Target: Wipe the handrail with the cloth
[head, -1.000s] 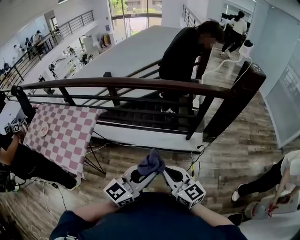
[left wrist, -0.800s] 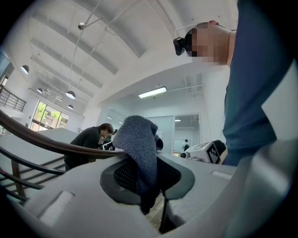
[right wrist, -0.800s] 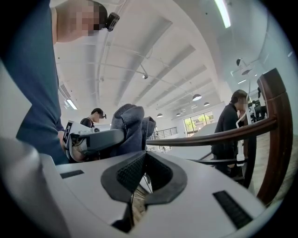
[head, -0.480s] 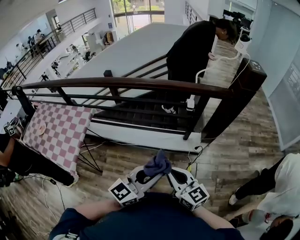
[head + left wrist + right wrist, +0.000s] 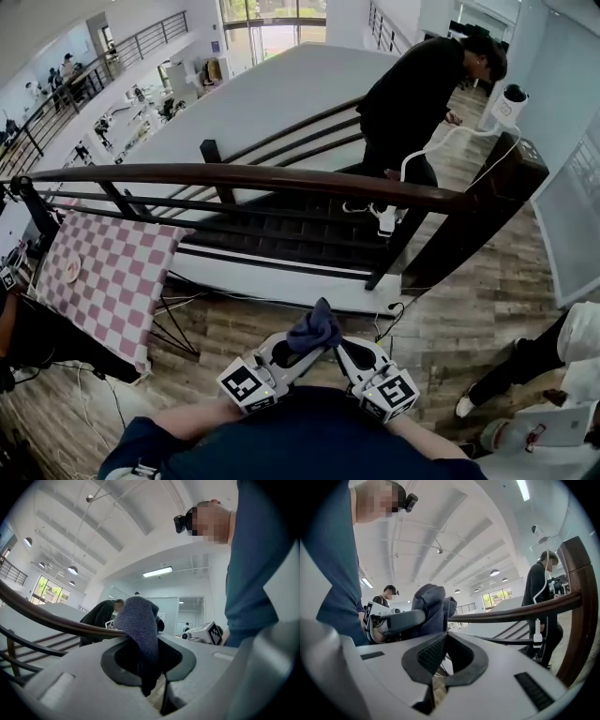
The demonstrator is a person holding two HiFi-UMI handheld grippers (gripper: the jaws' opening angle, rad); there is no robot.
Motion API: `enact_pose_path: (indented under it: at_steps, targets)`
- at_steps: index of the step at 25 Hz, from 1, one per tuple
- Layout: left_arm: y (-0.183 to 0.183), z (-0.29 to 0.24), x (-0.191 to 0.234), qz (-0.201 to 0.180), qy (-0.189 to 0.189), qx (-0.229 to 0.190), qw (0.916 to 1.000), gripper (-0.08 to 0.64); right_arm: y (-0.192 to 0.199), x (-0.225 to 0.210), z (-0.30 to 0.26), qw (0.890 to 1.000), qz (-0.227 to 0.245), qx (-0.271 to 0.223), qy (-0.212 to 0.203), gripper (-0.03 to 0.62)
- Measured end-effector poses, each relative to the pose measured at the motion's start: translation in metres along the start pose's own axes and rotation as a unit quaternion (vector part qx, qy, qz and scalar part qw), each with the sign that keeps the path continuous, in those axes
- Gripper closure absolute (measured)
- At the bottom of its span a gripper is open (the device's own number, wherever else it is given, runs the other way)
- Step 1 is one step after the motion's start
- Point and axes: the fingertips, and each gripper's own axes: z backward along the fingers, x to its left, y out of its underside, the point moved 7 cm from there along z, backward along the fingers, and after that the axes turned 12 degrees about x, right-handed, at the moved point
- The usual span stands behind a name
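Observation:
A dark brown wooden handrail [image 5: 253, 176] runs from the far left to a thick newel post [image 5: 478, 216] on the right. A blue-grey cloth [image 5: 315, 328] stands bunched up close to my chest, well short of the rail. My left gripper [image 5: 302, 345] is shut on the cloth [image 5: 138, 625], which sticks up past its tips and hangs down between its jaws. My right gripper [image 5: 335, 345] sits tip to tip beside it. Its jaws meet at the tips [image 5: 446, 633], with the cloth [image 5: 431, 609] just beyond them. The handrail [image 5: 511, 613] crosses behind.
A table with a pink checkered cover [image 5: 103, 277] stands at the left below the rail. A person in black [image 5: 422, 94] stands on the stairs beyond the rail. Another person [image 5: 562, 352] crouches at the lower right. Cables [image 5: 389, 323] lie on the wood floor.
Both grippers and the cloth have stayed near my chest. My view has shifted a little toward the rail. The person in black has straightened up and moved to the right.

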Motion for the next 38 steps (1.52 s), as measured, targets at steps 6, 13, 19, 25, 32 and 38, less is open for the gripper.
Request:
enact_pose_path:
  at_steps: [6, 13, 19, 25, 32, 38]
  targets:
    - [-0.022, 0.014, 0.114, 0.0, 0.005, -0.013, 0.9999, 0.495, -0.041, -0.022, -0.097, 1.0, 0.0, 0.007, 0.025, 0.581]
    - [-0.047, 0.035, 0.222, -0.026, 0.007, -0.004, 0.9996, 0.495, -0.095, -0.042, -0.178, 0.998, 0.004, 0.004, 0.056, 0.581]
    - [-0.06, 0.039, 0.279, -0.02, -0.023, -0.004, 0.9995, 0.495, -0.108, -0.065, -0.215, 0.998, -0.005, 0.017, 0.066, 0.581]
    - [-0.073, 0.029, 0.314, -0.03, -0.059, 0.014, 0.9977, 0.495, -0.124, -0.091, -0.222, 0.998, -0.003, 0.011, 0.058, 0.581]
    - [-0.088, 0.006, 0.339, -0.053, -0.109, 0.047, 0.9915, 0.495, -0.136, -0.119, -0.222, 1.0, 0.0, 0.001, 0.031, 0.581]
    - [-0.099, -0.017, 0.36, -0.089, -0.14, 0.072, 0.9835, 0.495, -0.133, -0.138, -0.218, 1.0, 0.0, -0.007, 0.013, 0.581]
